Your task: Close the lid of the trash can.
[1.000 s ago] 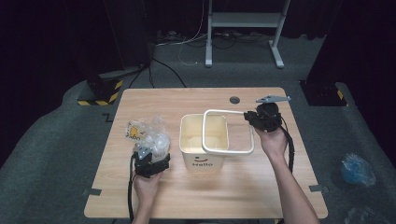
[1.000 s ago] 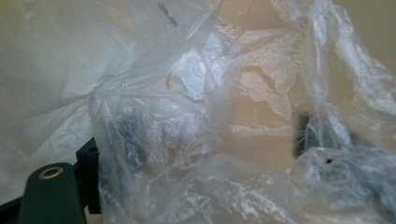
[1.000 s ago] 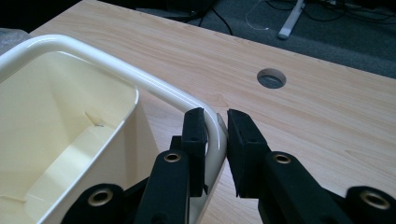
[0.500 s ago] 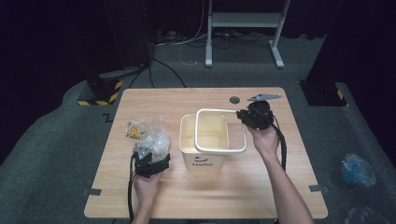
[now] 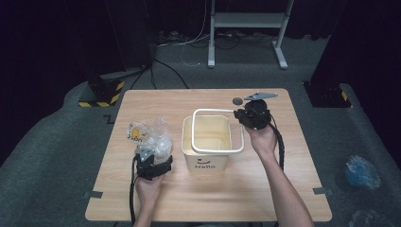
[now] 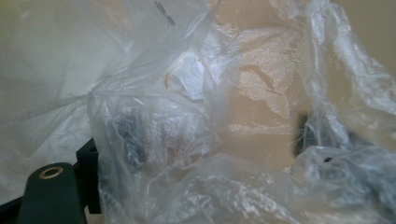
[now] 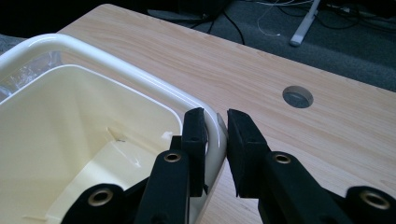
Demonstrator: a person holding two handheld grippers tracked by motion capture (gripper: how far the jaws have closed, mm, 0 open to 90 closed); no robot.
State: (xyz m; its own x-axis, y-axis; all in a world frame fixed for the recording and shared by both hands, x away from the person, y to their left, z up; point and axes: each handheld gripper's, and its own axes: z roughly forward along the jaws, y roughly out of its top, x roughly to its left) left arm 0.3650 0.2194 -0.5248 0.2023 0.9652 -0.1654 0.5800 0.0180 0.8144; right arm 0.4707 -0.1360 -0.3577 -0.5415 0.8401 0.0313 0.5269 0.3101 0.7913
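Note:
A cream bin (image 5: 206, 161) marked "Hello" stands at the middle of the wooden table (image 5: 283, 189). A white rectangular ring (image 5: 213, 111) hovers over its mouth, offset to the right. My right gripper (image 5: 242, 117) is shut on the ring's far right corner. In the right gripper view the pads (image 7: 196, 133) pinch the ring (image 7: 140, 77) above the bin's inside (image 7: 70, 140). To the bin's left lies a crumpled clear plastic bag (image 5: 151, 135). My left gripper (image 5: 152, 158) sits at its near edge, jaws wide apart, and the bag (image 6: 210, 116) bunches loosely between and over them.
A round cable hole (image 5: 237, 100) lies in the table just behind the ring. On the floor are a white stand (image 5: 246, 28) at the back, a black box with yellow stripes (image 5: 101, 92) at the left and a blue crumpled bag (image 5: 361, 171) at the right.
My right gripper has carried the white ring leftward, so it now lies more over the bin. The left gripper and the bag have stayed put.

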